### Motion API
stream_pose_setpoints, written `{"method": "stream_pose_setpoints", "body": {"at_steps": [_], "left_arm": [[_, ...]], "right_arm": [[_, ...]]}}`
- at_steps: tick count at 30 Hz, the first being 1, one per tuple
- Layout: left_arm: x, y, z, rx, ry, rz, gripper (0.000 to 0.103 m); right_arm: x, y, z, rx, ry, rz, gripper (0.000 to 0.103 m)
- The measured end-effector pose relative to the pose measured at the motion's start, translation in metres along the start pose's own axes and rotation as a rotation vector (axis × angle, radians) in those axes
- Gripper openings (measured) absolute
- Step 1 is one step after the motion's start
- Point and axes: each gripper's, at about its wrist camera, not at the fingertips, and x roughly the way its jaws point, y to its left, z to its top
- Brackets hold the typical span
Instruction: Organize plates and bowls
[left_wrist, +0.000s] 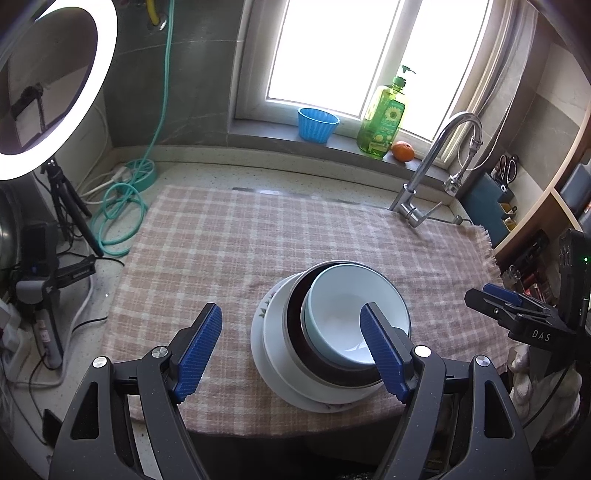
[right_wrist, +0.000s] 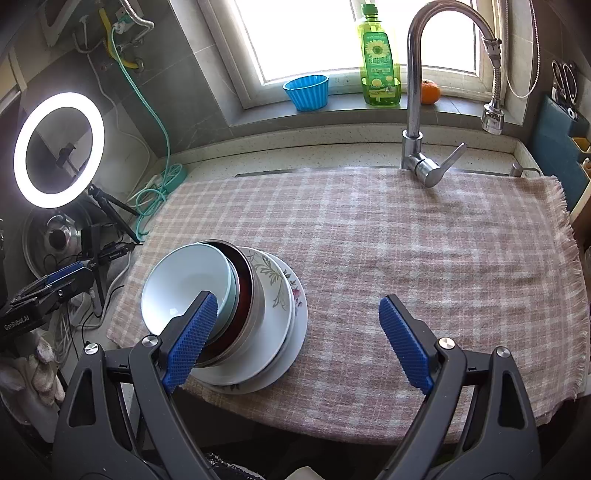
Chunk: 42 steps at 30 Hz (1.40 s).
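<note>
On the checked cloth (right_wrist: 406, 240), near its front edge, the dishes are already gathered into one stack: a pale bowl (left_wrist: 354, 317) nested in a metal bowl (left_wrist: 295, 314), set on flowered plates (right_wrist: 280, 295). Little seems left to be done. Both the left gripper (left_wrist: 291, 354) and right gripper (right_wrist: 295, 343) are held wide apart and empty. A faucet (right_wrist: 417, 110) stands behind, well clear.

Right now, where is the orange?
The orange sits on the windowsill at the back, just right of the green soap bottle and behind the tap. In the left view it shows at the sill's right end.
</note>
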Motion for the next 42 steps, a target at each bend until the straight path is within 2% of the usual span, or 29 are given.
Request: {"method": "stream_pose_setpoints", "body": {"at_steps": [18, 30, 37, 42], "left_arm": [[0.002, 0.0, 0.002, 0.007, -0.001, 0.002, 0.077], [0.002, 0.001, 0.007, 0.021, -0.028, 0.045, 0.077], [0.006, 0.005, 0.01, -0.006, -0.015, 0.031, 0.078], [0.006, 0.003, 0.012, 0.011, -0.029, 0.033, 0.078]], "right_arm": [[0.002, -0.002, 0.0, 0.011, 0.005, 0.004, 0.092], [0.008, -0.002, -0.002, 0.048, 0.011, -0.006, 0.092], [0.012, 0.0, -0.002, 0.059, 0.016, -0.006, 0.092], [0.018, -0.001, -0.001, 0.071, 0.021, -0.009, 0.092]]}}
